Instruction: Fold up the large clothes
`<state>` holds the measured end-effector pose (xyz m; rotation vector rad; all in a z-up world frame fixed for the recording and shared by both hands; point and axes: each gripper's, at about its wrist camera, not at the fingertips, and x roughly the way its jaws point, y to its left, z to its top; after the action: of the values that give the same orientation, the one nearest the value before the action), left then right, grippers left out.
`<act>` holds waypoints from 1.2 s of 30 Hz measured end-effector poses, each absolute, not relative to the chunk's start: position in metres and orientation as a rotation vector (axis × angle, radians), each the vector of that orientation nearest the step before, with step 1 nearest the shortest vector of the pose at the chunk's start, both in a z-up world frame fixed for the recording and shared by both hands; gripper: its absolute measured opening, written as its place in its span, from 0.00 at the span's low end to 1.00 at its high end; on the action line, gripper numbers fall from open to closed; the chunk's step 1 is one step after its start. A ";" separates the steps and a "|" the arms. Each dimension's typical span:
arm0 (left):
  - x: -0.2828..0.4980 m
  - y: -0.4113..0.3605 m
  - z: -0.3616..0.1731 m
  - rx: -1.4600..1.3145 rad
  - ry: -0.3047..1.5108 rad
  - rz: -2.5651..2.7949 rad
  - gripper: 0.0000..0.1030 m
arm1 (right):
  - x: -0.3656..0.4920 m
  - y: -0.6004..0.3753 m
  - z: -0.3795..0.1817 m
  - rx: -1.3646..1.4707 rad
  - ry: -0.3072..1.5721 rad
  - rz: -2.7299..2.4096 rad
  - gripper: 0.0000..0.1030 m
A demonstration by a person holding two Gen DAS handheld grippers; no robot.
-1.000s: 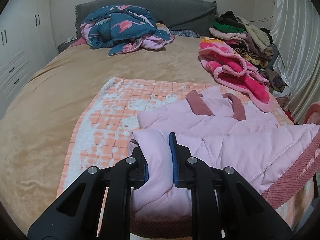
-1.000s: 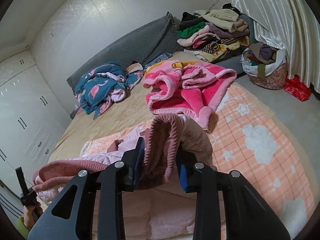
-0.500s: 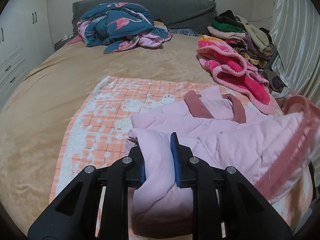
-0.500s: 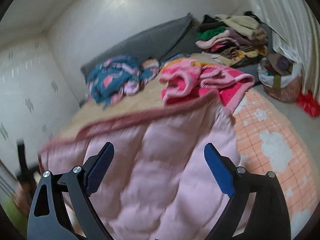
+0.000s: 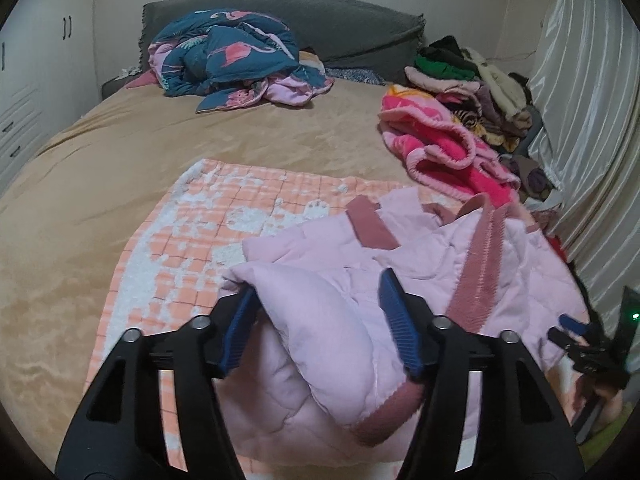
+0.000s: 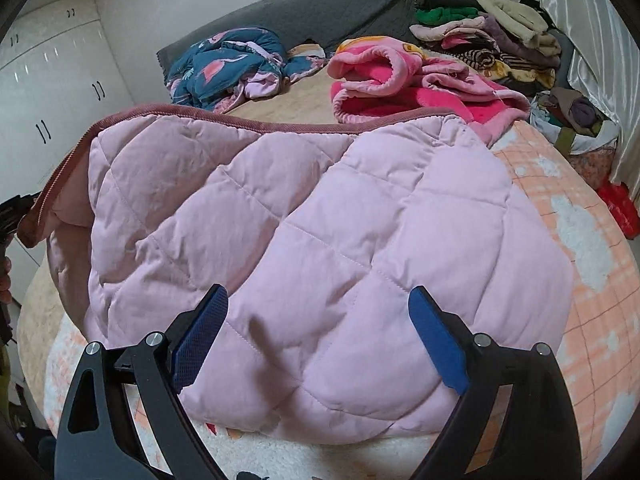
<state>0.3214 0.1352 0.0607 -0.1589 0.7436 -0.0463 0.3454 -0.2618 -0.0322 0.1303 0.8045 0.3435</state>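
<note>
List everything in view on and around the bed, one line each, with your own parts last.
Quilted jacket: one, pale pink with dusty-rose trim, lying on the checked blanket at the near end of the bed.
Checked blanket: one, orange and white, spread under the jacket.
Bed cover: one, tan, over the whole bed.
Fleece blanket: one, hot pink, bunched on the bed's right side.
Flamingo quilt: one, teal and pink, crumpled by the headboard.
Headboard: one, grey, far end.
Clothes pile: one, mixed colours, far right corner.
Curtain: one, pale and shiny, right wall.
Wardrobe: one, white, left wall.
Left gripper: black with blue pads, open over the jacket's folded edge.
Right gripper: black with blue pads, open over the jacket.
</note>
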 end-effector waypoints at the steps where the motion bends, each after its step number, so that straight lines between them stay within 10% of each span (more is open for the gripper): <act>1: 0.319 0.135 0.065 -0.179 0.735 -0.060 0.63 | 0.346 -0.262 -0.032 0.133 0.806 0.342 0.88; 8: 0.296 0.126 0.087 -0.228 0.661 -0.104 0.91 | 0.339 -0.269 -0.023 0.125 0.793 0.346 0.88; 36: 0.282 0.112 0.042 0.105 0.671 0.092 0.91 | 0.326 -0.348 -0.008 0.084 0.731 0.144 0.91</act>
<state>0.2818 0.1116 0.0425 0.1048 0.6710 0.0917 0.3256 -0.3477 -0.0076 0.0843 0.7310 0.1441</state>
